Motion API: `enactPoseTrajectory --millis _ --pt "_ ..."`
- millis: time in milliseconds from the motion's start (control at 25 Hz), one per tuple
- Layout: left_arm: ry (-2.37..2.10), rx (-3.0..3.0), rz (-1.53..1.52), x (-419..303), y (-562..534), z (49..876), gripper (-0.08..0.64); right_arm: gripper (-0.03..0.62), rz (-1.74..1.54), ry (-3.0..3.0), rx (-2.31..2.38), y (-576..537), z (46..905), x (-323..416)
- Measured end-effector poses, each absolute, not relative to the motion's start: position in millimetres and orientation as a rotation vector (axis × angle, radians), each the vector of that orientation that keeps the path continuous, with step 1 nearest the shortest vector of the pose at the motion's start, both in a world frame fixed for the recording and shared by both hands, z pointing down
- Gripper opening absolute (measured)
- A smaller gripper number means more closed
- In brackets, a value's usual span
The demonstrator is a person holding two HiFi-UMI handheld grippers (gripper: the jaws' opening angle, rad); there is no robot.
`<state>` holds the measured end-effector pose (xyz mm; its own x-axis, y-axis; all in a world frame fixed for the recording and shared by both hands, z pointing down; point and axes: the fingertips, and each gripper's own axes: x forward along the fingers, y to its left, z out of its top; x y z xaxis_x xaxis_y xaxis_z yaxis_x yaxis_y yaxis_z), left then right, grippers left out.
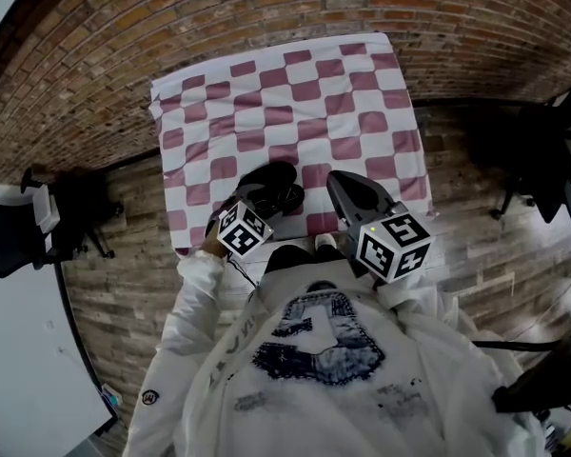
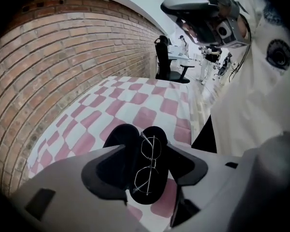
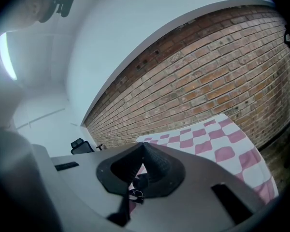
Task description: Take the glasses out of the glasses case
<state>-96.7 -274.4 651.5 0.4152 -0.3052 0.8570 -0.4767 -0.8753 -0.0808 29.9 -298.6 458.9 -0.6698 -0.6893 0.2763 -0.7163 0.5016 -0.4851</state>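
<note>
A black glasses case (image 1: pixel 269 179) lies open on the pink-and-white checked tablecloth (image 1: pixel 295 93), near its front edge. In the left gripper view, thin wire-framed glasses (image 2: pixel 148 164) rest folded in the right half of the case (image 2: pixel 121 135). My left gripper (image 1: pixel 263 200) hovers just above the case, open, with its jaws (image 2: pixel 146 150) on either side of the glasses but not touching them. To the right of the case, my right gripper (image 1: pixel 335 181) is shut and empty. Its closed tips (image 3: pixel 143 146) hide most of the case.
A brick wall (image 1: pixel 171 17) runs behind the table. Black office chairs stand on the wooden floor at the left (image 1: pixel 71 212) and at the right (image 1: pixel 542 160). A white desk (image 1: pixel 14 350) fills the lower left. The person's white sweatshirt covers the bottom of the head view.
</note>
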Motion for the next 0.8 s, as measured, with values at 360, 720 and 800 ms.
enactPoseTrajectory --millis 360,720,800 --pt "-0.625 2.446 1.499 -94.1 -269.4 670.5 0.265 0.014 0.895 -2.683 1.255 -303.6 458.0 28.0" --pt "-0.559 2.392 1.58 -97.6 -269.1 681.3 0.228 0.014 0.909 -2.684 1.245 -306.7 459.6 25.2" --pt "-0.541 2.388 1.595 -96.1 -269.4 683.4 0.225 0.014 0.914 -2.681 1.242 -307.4 460.8 25.0"
